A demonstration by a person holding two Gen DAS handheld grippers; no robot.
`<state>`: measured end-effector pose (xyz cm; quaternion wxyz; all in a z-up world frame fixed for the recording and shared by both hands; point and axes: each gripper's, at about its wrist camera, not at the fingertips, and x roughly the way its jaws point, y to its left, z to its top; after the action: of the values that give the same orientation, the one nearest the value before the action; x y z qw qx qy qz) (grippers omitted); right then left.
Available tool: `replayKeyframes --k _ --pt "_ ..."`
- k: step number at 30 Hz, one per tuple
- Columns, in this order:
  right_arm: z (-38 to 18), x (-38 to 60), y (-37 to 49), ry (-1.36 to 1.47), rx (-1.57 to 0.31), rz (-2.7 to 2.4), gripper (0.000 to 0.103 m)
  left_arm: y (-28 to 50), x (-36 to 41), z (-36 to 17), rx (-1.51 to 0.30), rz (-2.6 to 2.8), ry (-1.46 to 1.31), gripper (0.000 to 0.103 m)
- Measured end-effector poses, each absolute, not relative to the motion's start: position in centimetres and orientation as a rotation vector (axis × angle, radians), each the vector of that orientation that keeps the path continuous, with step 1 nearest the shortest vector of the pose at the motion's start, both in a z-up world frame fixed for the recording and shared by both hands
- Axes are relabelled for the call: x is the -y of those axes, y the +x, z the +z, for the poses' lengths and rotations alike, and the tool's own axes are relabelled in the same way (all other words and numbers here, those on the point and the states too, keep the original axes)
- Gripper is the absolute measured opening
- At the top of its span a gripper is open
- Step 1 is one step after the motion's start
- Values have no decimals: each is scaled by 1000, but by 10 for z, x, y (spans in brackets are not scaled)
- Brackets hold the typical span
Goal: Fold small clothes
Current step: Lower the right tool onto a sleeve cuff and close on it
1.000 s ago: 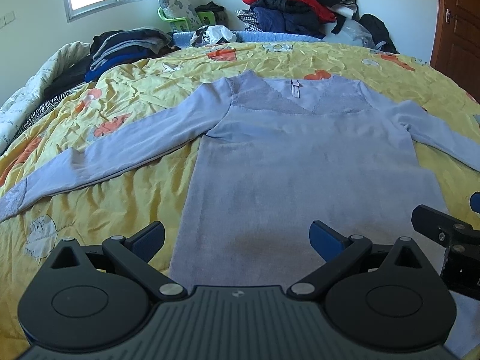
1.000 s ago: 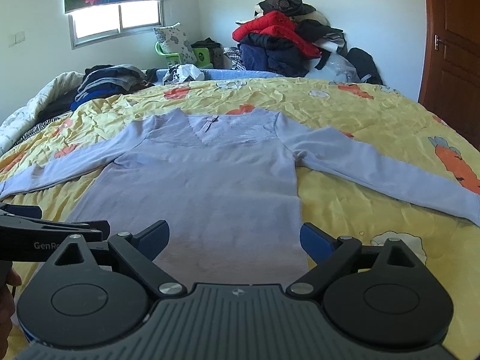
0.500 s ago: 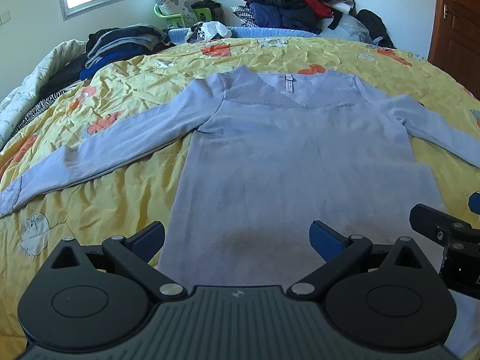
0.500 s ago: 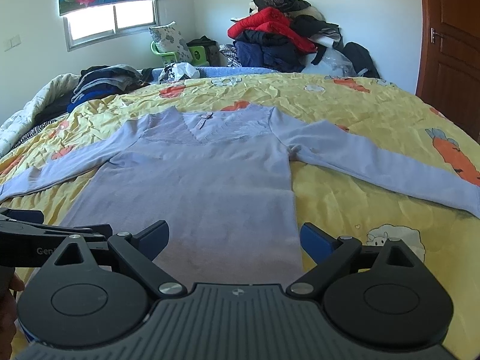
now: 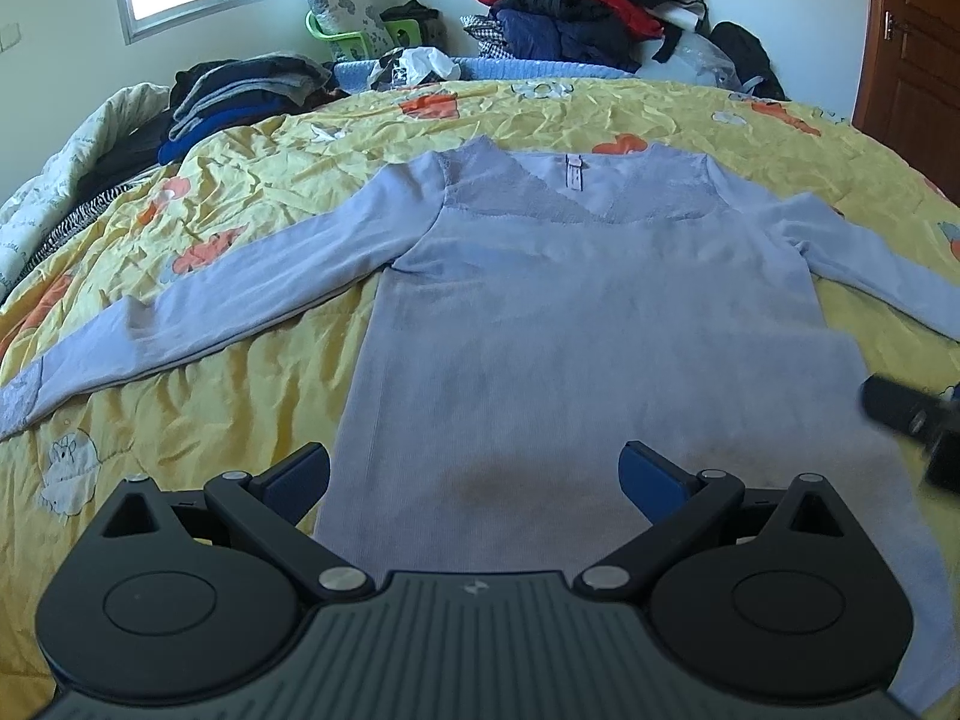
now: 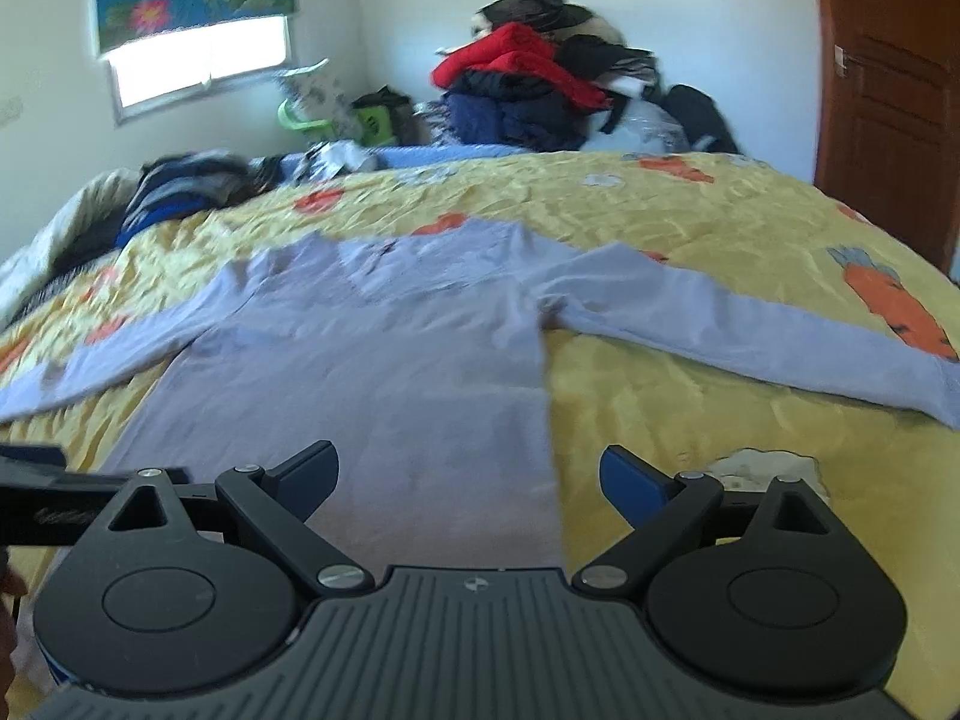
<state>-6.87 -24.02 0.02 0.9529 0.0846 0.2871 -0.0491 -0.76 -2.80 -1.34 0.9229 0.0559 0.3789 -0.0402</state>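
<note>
A lavender long-sleeved top (image 5: 600, 324) lies flat on the yellow bedspread (image 5: 252, 192), neckline far, hem near, both sleeves spread out sideways. It also shows in the right wrist view (image 6: 384, 360). My left gripper (image 5: 474, 474) is open and empty, hovering over the hem near its left edge. My right gripper (image 6: 468, 474) is open and empty, over the hem at its right side edge. The right gripper shows at the right edge of the left wrist view (image 5: 912, 420). The left gripper shows at the left edge of the right wrist view (image 6: 54, 498).
A pile of red and dark clothes (image 5: 576, 12) sits behind the bed. Folded dark garments (image 5: 240, 90) lie at the far left of the bed. A wooden door (image 6: 888, 90) stands at the right. A green chair (image 5: 354, 30) is by the window.
Both grippers have pulled back and risen slightly, so more of the top shows. The right wrist view has swung to the right and is blurred by motion. Both stay open.
</note>
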Motion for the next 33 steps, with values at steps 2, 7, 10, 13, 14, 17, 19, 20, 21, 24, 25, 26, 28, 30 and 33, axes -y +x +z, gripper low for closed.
replayKeyframes --k 2,7,10,13,14,17,19,20,21,24,25,26,28,30,33 --pt "-2 267 -69 254 -558 -150 95 -7 31 -12 -772 -87 121 103" --pt "-17 345 -77 468 -515 -303 93 0 37 -10 -761 -108 124 103" --pt "-27 384 -87 588 -505 -404 92 7 42 -12 -758 -130 108 103" --pt "-36 411 -94 653 -484 -463 85 12 44 -13 -753 -150 75 103" --pt "-38 417 -96 659 -473 -472 83 14 45 -14 -754 -153 70 103" --pt "-45 434 -98 686 -429 -495 80 18 50 -18 -770 -155 82 103" --pt "-50 447 -96 729 -387 -504 79 19 53 -21 -781 -160 90 103" --pt "-51 454 -96 749 -362 -513 78 20 54 -23 -789 -162 92 103" --pt "-54 462 -95 774 -331 -522 77 21 55 -24 -795 -165 93 103" --pt "-63 488 -88 848 -258 -546 69 25 57 -27 -807 -175 99 103" --pt "-64 496 -86 866 -241 -558 64 26 57 -28 -807 -177 98 103" --pt "-66 502 -82 880 -231 -571 61 27 57 -28 -808 -178 98 103" --pt "-70 511 -75 901 -221 -604 46 30 57 -28 -807 -183 96 103" --pt "-73 524 -70 935 -219 -631 34 33 57 -28 -802 -185 97 103" --pt "-79 536 -65 976 -217 -652 17 39 56 -27 -788 -177 106 103"
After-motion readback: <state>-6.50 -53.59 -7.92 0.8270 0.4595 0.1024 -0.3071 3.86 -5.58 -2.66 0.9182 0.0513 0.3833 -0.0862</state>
